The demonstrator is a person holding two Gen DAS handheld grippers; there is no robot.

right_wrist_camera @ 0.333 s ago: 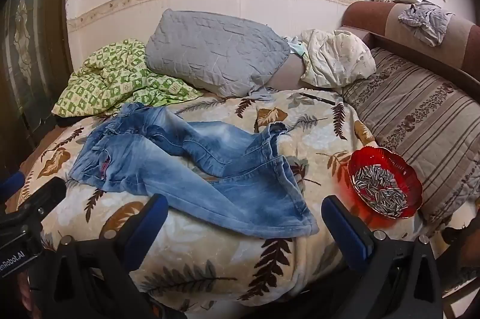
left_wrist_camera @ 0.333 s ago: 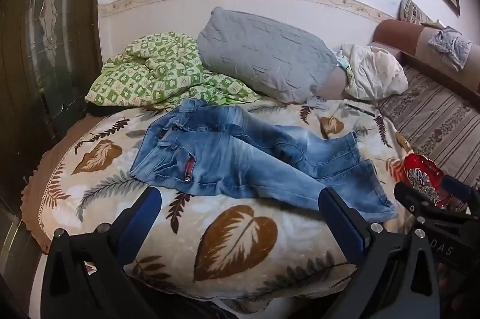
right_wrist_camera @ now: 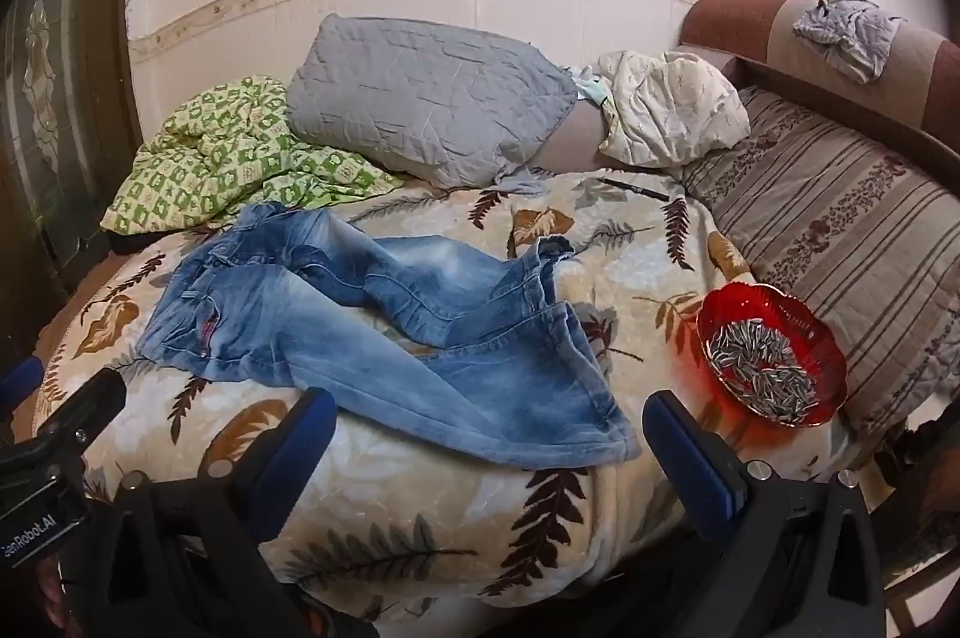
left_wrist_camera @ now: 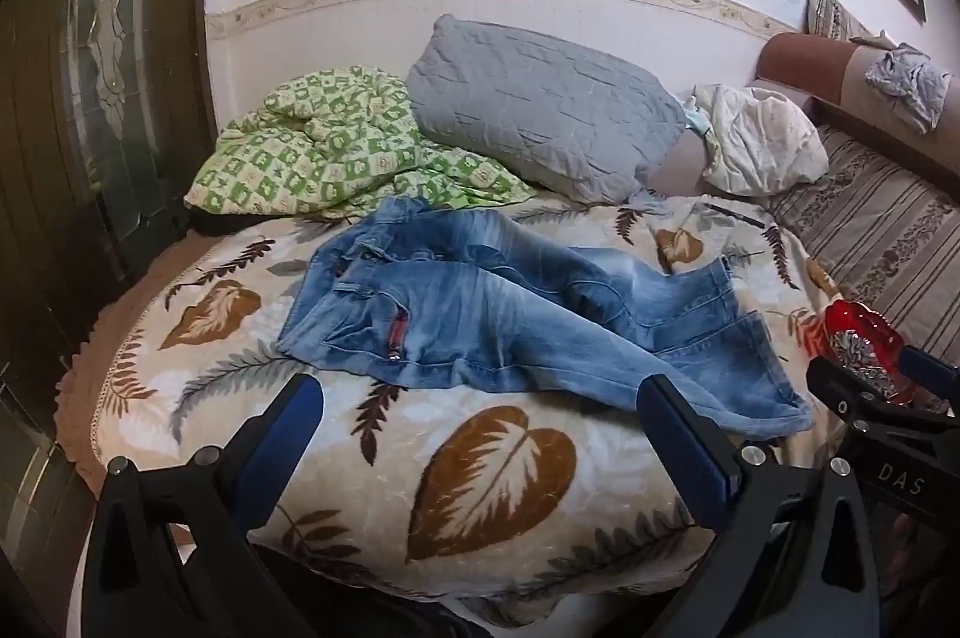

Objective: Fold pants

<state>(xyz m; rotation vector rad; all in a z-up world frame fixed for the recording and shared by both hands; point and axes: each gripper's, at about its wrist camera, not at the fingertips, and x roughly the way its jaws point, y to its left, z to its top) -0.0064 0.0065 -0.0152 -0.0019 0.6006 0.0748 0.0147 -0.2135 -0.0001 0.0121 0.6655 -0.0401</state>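
On leaf-print blanket: rumpled jeans unfolded, legs crossed (untouched); left gripper and right gripper gaped wide, empty, poised for grabbing.

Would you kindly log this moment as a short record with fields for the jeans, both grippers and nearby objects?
jeans: unfolded, rumpled, lying on the leaf-print blanket, waist at picture left, legs spread toward the right
left gripper: open, empty, short of the jeans
right gripper: open, empty, near the lower leg's hem
red bowl: on the blanket right of the hems, holding seeds
grey pillow: behind the jeans, by the wall
green quilt: bunched beside the waist
fold: not yet begun
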